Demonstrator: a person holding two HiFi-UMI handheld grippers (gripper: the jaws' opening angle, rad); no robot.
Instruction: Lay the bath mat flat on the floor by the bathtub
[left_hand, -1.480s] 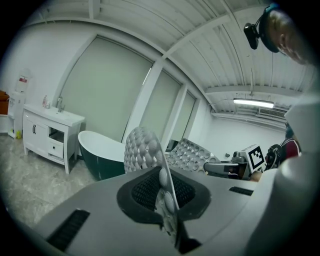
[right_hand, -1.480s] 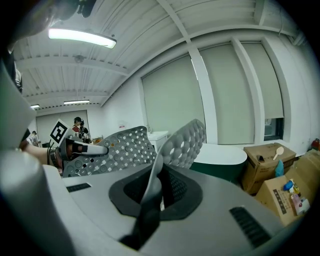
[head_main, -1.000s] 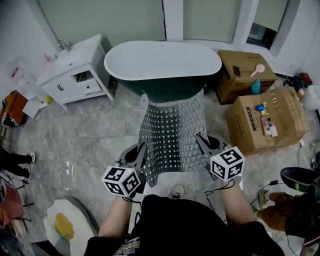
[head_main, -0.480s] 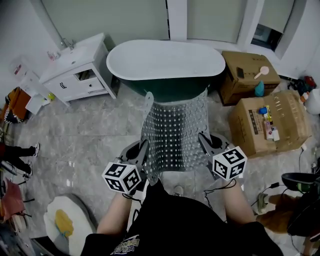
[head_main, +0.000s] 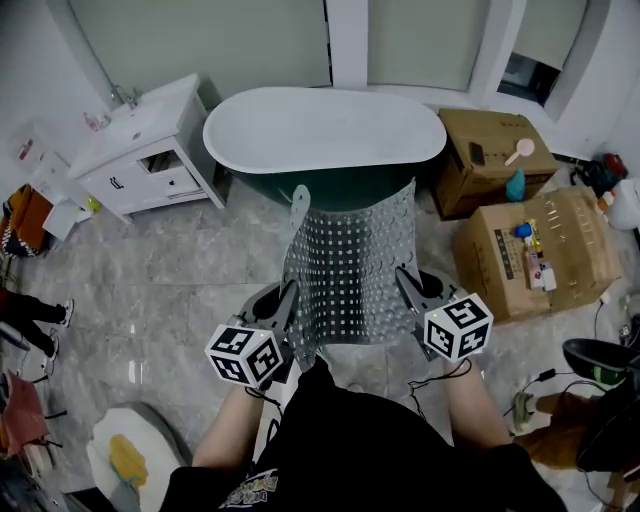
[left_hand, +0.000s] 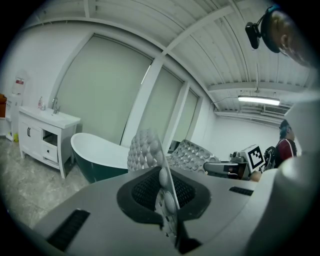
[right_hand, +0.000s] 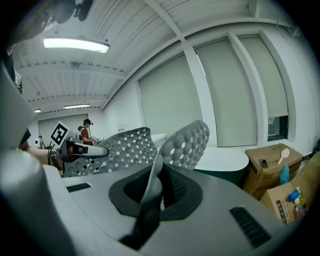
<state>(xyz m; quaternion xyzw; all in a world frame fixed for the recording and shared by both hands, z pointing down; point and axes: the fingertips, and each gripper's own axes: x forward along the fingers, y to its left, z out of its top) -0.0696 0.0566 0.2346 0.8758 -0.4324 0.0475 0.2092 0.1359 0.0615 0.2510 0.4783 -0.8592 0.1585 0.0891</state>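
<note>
Standing far left: white vanity cabinet (head_main: 150, 150) on the marble floor (head_main: 180, 290).
Left gripper (head_main: 284, 302): jaws clamped on the left edge of the bath mat (head_main: 350, 265).
Mat position: held up between both grippers, far corners curling up just before the bathtub (head_main: 325, 125).
Right gripper (head_main: 404, 285): jaws pinched on the mat's right edge.
Far right: two cardboard boxes (head_main: 545, 250) beside the tub's end.

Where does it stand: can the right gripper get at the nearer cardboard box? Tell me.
Probably not: the right gripper is shut on the bath mat, and the cardboard box sits apart to its right.
</note>
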